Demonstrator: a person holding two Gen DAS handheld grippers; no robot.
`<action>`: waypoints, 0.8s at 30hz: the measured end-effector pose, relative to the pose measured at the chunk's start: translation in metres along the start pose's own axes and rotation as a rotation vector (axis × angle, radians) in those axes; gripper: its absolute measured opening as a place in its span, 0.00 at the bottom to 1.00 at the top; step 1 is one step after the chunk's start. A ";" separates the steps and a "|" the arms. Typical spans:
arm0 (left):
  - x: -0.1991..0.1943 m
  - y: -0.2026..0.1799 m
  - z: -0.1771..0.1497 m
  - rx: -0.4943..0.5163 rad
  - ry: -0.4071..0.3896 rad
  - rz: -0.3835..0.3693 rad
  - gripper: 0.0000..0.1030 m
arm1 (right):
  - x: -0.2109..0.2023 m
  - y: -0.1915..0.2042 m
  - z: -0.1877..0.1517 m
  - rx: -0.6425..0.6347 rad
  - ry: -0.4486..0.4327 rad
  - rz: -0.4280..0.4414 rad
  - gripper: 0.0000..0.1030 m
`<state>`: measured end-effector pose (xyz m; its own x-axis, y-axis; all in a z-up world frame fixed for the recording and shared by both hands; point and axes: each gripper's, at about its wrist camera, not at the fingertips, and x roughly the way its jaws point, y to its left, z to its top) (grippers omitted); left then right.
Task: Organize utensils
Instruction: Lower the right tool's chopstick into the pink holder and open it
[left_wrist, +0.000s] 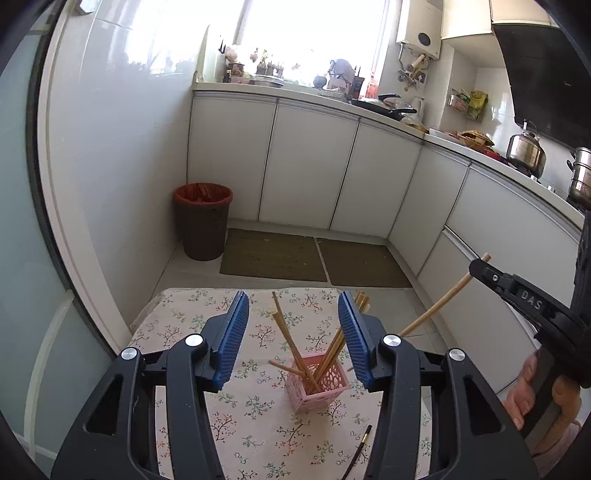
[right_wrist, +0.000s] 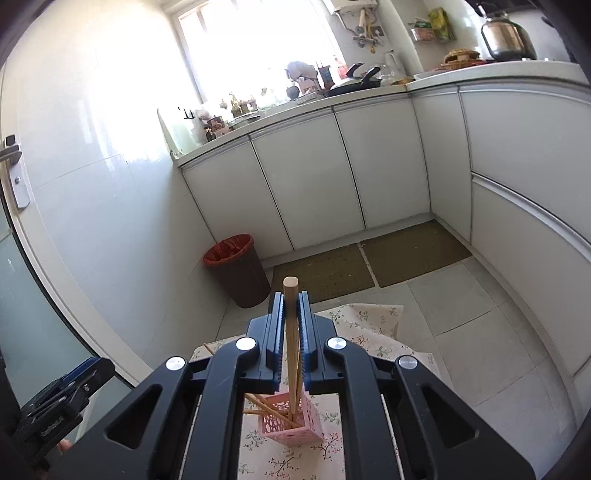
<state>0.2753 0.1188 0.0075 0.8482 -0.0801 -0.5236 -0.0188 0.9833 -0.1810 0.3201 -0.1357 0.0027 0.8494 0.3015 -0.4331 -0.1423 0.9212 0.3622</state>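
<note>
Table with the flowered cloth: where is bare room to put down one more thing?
The cloth lies bare left of the pink holder, and at the far edge behind the holder. It is crowded in the holder, full of leaning chopsticks; a dark chopstick lies near its right front.

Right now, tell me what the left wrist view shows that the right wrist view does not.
Only the left wrist view shows the dark chopstick lying on the tablecloth and the open left gripper. Only the right wrist view shows the door handle. Both show the pink holder with chopsticks and the right gripper shut on a wooden chopstick.
</note>
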 end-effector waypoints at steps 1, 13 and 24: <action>0.002 0.003 -0.002 -0.003 0.007 0.004 0.46 | 0.007 0.004 -0.002 -0.009 0.012 0.000 0.07; -0.010 0.014 -0.007 0.003 -0.004 0.067 0.52 | 0.016 0.034 -0.026 -0.083 0.009 0.006 0.32; -0.063 -0.037 -0.017 0.117 -0.145 0.217 0.79 | -0.078 0.029 -0.032 -0.098 -0.117 -0.200 0.67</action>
<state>0.2140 0.0844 0.0333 0.8980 0.1501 -0.4137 -0.1541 0.9878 0.0241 0.2341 -0.1248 0.0206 0.9179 0.0857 -0.3875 -0.0093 0.9808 0.1949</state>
